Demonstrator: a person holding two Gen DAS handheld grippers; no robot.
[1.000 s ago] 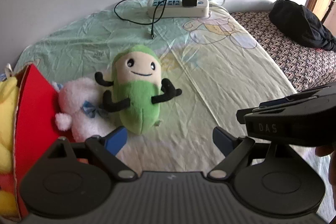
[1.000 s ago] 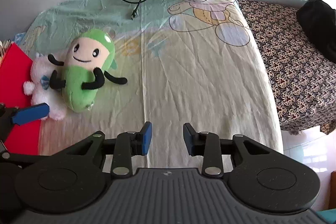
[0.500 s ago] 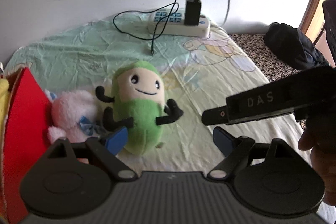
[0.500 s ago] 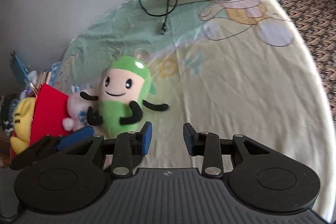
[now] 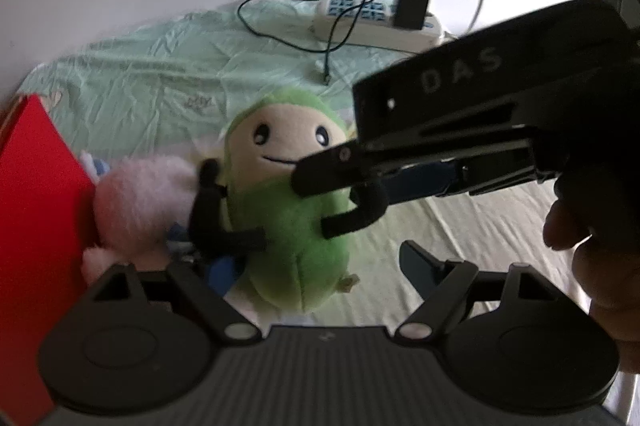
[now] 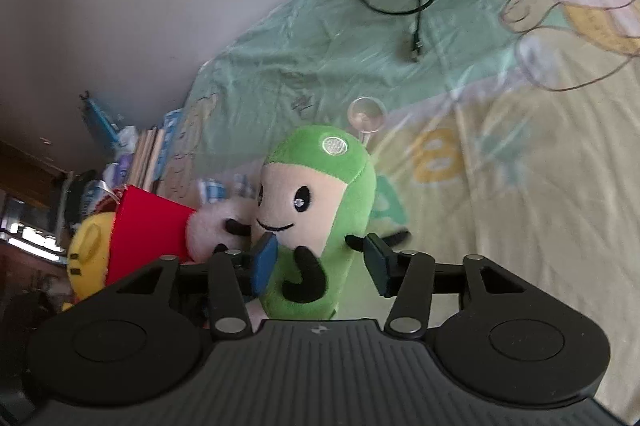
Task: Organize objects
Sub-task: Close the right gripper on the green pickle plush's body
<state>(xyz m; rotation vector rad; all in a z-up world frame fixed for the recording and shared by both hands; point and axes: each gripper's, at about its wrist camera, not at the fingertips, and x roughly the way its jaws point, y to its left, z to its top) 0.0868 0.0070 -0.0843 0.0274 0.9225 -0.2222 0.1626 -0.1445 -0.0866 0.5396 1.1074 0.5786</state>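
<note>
Right claw: your right claw is spread wide, one pad at each side of the green plush, not clearly pressing it.
Left claw: your left claw gapes wide and holds nothing; the plush's lower body lies between its fingers.
Green plush: lies on the bed sheet, touching the pink plush at its side.
Red box: just beyond the pink plush, a yellow toy behind it.
Power strip: far end of the bed, black charger plugged in.

Both the left gripper and the right gripper hold their jaws spread wide.
</note>
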